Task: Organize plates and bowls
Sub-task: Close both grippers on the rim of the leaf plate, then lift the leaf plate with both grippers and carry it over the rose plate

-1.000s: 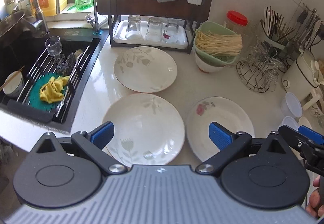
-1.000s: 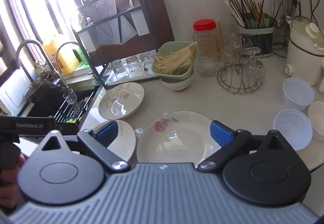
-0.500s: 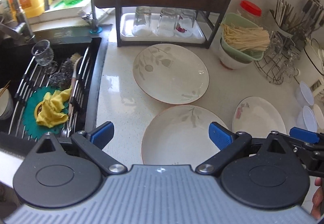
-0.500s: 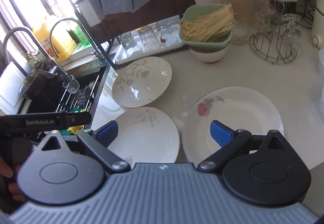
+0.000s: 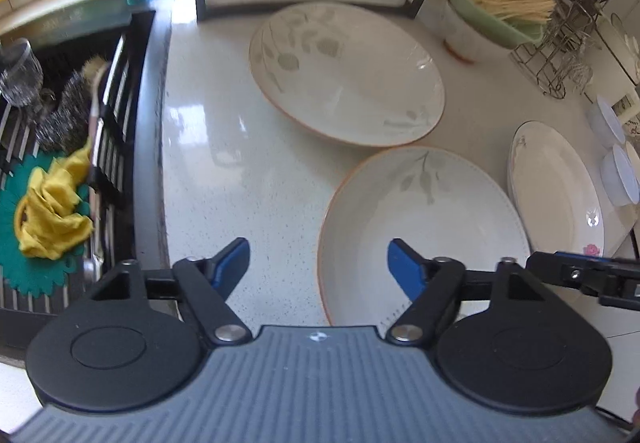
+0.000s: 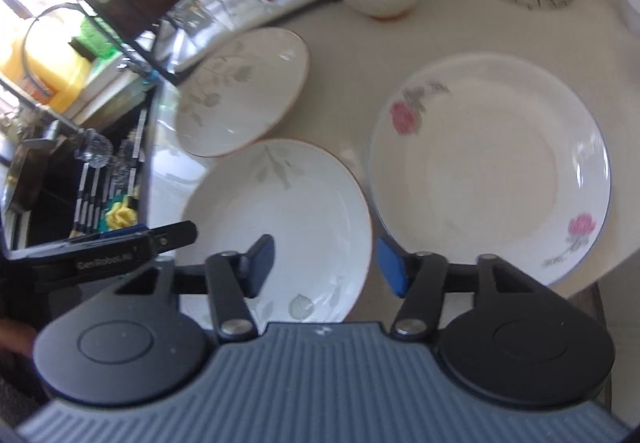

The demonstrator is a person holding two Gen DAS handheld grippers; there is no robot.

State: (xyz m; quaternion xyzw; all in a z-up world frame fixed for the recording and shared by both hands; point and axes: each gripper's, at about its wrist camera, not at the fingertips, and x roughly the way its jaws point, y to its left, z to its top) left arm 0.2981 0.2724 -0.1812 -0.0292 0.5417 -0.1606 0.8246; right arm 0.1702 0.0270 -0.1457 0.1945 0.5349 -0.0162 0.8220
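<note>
Two hand-held grippers are hovering low over a pale speckled worktop [image 5: 240, 171] beside a black sink [image 5: 132, 147]. The left gripper [image 5: 319, 263] is holding its blue-padded fingers wide apart, gripping nothing, straddling the left rim of the near leaf-patterned plate [image 5: 424, 219]. The right gripper [image 6: 325, 263] is also keeping its fingers apart and empty, with its left pad over that same plate and its right pad in the gap next to the rose-patterned plate [image 6: 492, 171].

Three plates are lying flat on the worktop. From the left camera, a second leaf-patterned plate [image 5: 344, 75] is sitting at 12 o'clock of the near one, its edge just beside it. The rose-patterned plate is lying at 3 o'clock, close alongside.

Farther back, at about 1 o'clock, a green bowl of dry noodles [image 5: 500, 3] is resting in a white bowl [image 5: 460, 35]. A yellow cloth [image 5: 52, 219] is lying in the sink at 9 o'clock.
</note>
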